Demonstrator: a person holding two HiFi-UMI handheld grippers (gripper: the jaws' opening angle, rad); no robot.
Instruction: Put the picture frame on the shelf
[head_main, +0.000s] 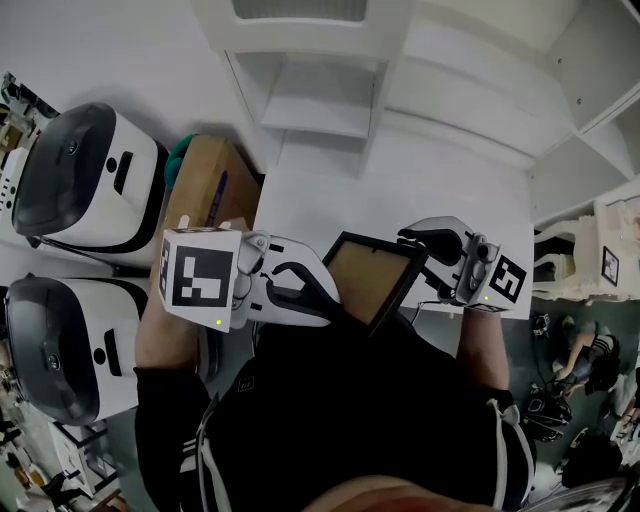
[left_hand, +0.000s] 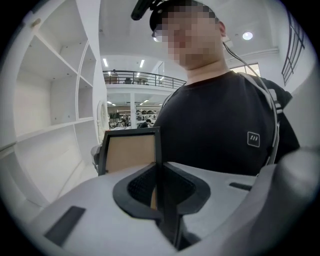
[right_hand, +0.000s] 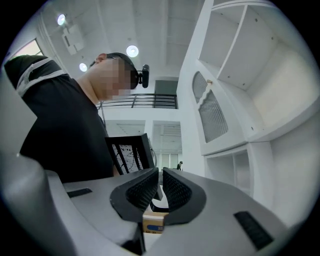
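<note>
The black picture frame is held in the air in front of the person's chest, between both grippers. Its brown backing faces up in the head view. My left gripper is shut on the frame's left border. In the left gripper view the frame rises behind my left gripper, with its black edge running down between the jaws. My right gripper is shut on the frame's right edge. The right gripper view shows the frame from its picture side, above my right gripper. The white shelf unit stands just ahead.
Two white machines with dark lids stand at the left, with a brown cardboard box beside them. The shelf's open compartments show in both gripper views. A small carton lies below the right jaws. White furniture stands at the right.
</note>
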